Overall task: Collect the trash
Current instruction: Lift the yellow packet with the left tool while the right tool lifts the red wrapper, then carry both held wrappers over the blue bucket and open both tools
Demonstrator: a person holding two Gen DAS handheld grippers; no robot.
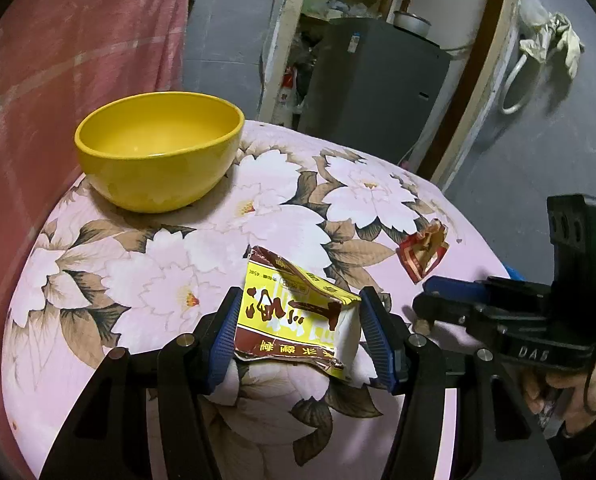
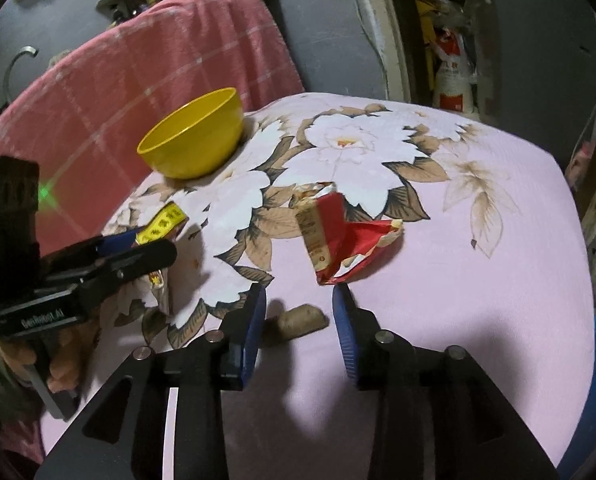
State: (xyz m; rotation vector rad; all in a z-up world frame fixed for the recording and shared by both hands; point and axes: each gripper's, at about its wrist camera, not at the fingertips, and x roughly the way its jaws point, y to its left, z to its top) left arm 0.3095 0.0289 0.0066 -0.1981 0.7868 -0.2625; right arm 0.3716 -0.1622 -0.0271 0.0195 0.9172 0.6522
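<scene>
Here, yellow wrapper point(image 1: 294, 316) sits pinched between the left gripper point(image 1: 298, 332) pads, mid-surface of the floral cloth point(image 1: 138, 280). Red wrapper point(image 2: 345, 236) lies loose just beyond the right gripper point(image 2: 299, 320), jaws apart, empty. Small brown lump point(image 2: 299, 320) rests between them. Yellow bowl point(image 1: 158, 152) at far edge.

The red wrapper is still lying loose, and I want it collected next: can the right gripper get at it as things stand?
Probably yes: the red wrapper lies just ahead of the open right gripper, with only a small brown piece between them.
</scene>
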